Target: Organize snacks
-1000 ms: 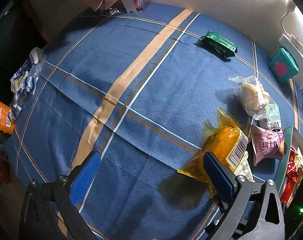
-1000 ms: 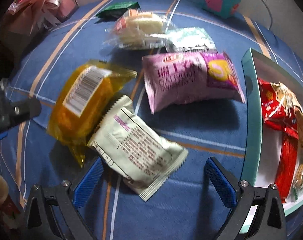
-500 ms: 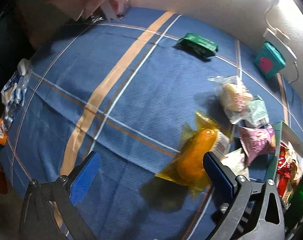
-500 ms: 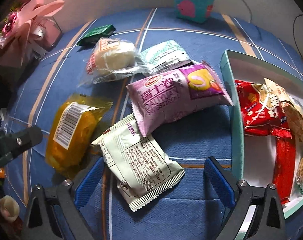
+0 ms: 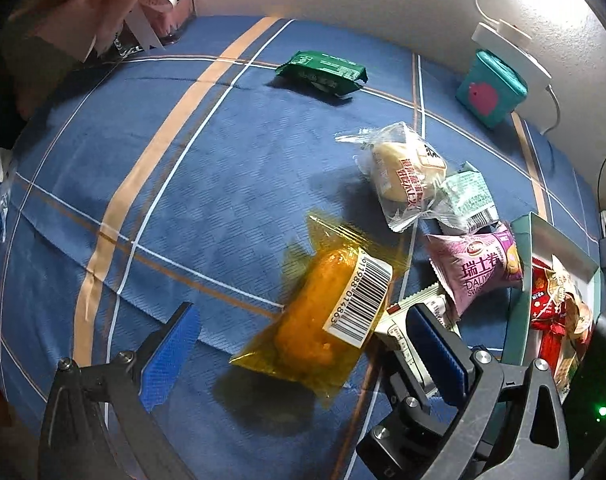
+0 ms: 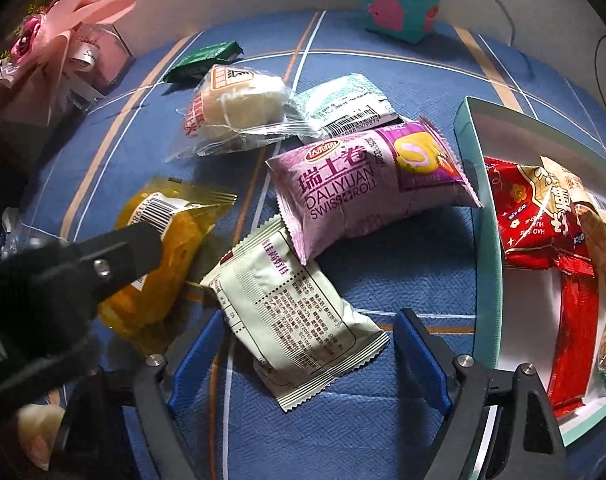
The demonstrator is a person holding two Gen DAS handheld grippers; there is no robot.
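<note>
We hold both grippers low over a blue plaid cloth on the tabletop, with the snacks bunched toward its right side. Our left gripper has its fingers spread wide, and the yellow packet lies between them, touching neither pad; one corner of it overlaps the white packet. Our right gripper also has its fingers spread, straddling the near end of the white packet without pinching it. The purple roll lies across the white packet's far corner, and its right end sits just beside the wall of the tray. Behind it the clear bun bag and the mint packet touch each other. The green packet lies alone, well apart, toward the far edge near the wall. The tray holds red packets and a tan one along its far side, with bare white floor showing at its near left. To the left of the yellow packet the cloth is open across to a pink gift bundle at the far left corner. A teal box stands against the wall at the far edge.
</note>
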